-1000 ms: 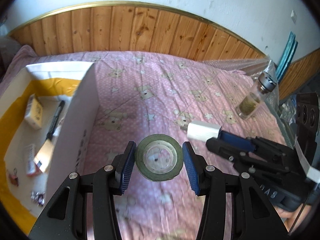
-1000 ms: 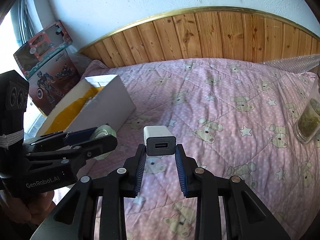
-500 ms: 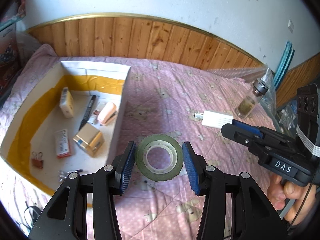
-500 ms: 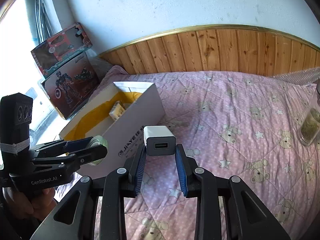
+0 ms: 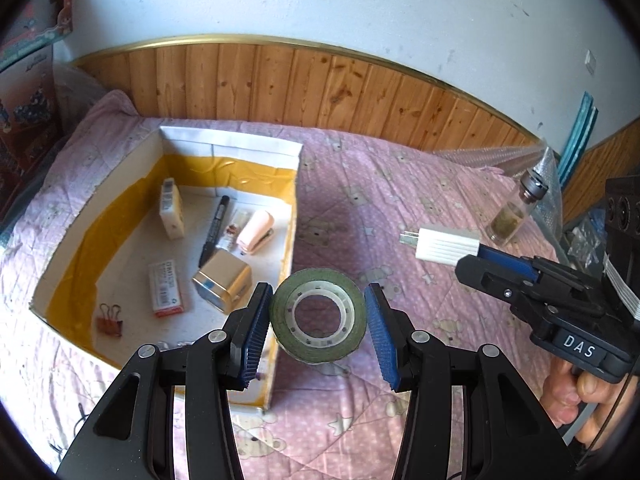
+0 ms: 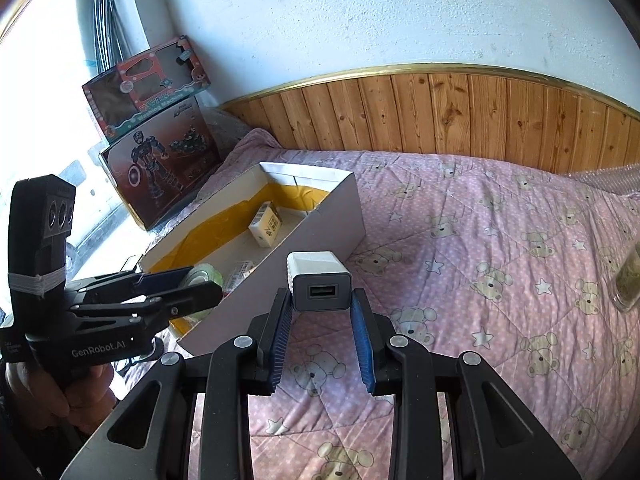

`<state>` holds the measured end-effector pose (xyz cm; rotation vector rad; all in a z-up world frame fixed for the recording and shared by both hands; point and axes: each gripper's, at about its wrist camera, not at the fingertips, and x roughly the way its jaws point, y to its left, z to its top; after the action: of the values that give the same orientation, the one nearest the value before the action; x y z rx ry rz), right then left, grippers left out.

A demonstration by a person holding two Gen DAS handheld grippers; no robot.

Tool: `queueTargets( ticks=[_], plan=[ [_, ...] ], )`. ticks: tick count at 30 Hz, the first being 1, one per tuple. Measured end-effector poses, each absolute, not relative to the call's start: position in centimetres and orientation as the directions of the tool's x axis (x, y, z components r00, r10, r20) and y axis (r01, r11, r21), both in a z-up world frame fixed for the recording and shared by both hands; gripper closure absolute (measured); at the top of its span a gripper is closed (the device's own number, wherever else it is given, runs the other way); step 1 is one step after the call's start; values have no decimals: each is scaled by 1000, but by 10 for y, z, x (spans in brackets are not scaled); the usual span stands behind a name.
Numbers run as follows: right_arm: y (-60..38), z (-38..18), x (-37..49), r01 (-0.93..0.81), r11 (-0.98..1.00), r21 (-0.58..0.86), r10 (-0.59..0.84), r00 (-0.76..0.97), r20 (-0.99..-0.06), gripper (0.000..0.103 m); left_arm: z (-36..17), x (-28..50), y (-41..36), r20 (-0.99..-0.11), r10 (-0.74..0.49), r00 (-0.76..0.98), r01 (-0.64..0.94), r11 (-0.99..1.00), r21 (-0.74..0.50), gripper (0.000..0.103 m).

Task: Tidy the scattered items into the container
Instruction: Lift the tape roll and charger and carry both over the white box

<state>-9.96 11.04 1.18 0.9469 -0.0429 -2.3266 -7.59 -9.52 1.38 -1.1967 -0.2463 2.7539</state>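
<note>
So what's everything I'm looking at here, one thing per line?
tape roll: 1, green, held in the left gripper beside the box
USB charger: 1, white, held in the right gripper
box: 1, white with yellow lining, on the bed
marker: 1, black, in the box
stapler: 1, pink, in the box
binder clip: 1, orange, in the box
small cartons: 2 white, 1 gold, in the box
glass bottle: 1, clear, on the bed's far side
bed cover: 1, pink with bears
toy boxes: 2, against the wall
left gripper: black, blue pads
right gripper: black, blue pads
</note>
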Motion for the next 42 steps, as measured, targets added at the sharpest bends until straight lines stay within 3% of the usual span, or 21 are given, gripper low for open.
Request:
queueTargets(
  ticks=[20,42],
  plan=[
    [84,9,-112,573,-788,225,-576,-556,-599,72,22,-116,-195,-715,52,-697,101,-980,-169,54],
    [18,15,-101,663,-722,197,-622,-496,-606,72,4,-143,-254,-763,76,-642,210,-939,-271,54]
  ],
)
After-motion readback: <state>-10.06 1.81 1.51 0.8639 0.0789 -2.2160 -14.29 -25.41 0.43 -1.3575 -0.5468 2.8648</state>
